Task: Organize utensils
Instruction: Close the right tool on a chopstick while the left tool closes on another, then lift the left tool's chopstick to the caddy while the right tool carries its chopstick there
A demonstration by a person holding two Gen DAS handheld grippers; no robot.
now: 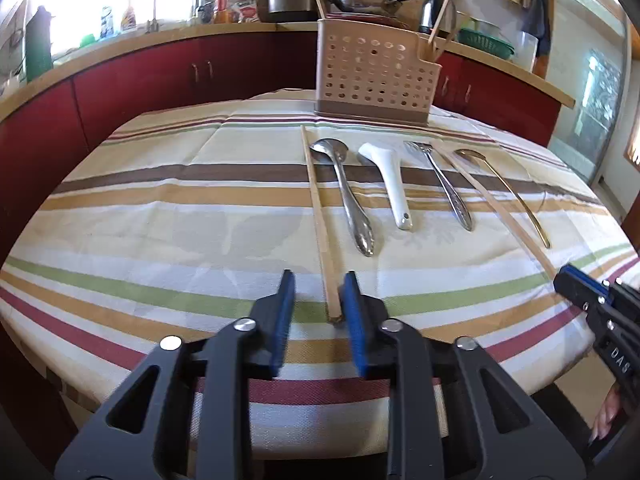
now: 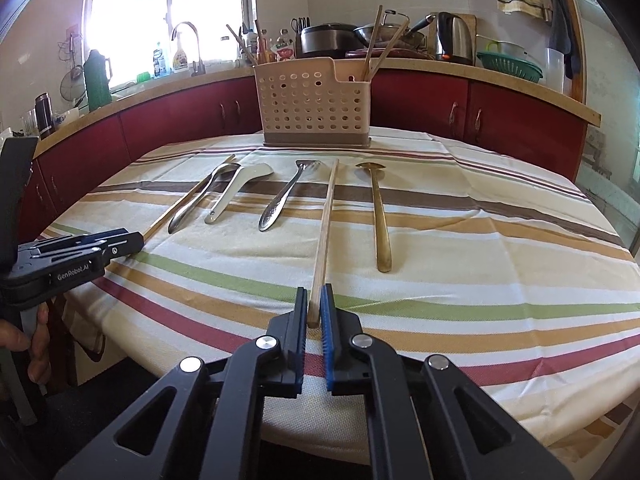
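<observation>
Chopsticks lie at both ends of a row of utensils on the striped tablecloth (image 2: pixel 460 216) of a table. The left gripper (image 1: pixel 318 292) straddles the near end of the left chopstick (image 1: pixel 318 216); one blue pad touches the stick, the other stands clear, so nothing is clamped. The right gripper (image 2: pixel 314 306) has its jaws clenched on the near end of the right chopstick (image 2: pixel 325 232), close to the table's near edge. Between the two sticks lie a steel ladle (image 1: pixel 346 192), a white rice paddle (image 1: pixel 390 178) and a steel fork (image 1: pixel 444 180), with a brass spoon (image 2: pixel 378 216) beyond the right chopstick. A perforated beige caddy (image 2: pixel 312 106) stands at the far edge, holding chopsticks.
</observation>
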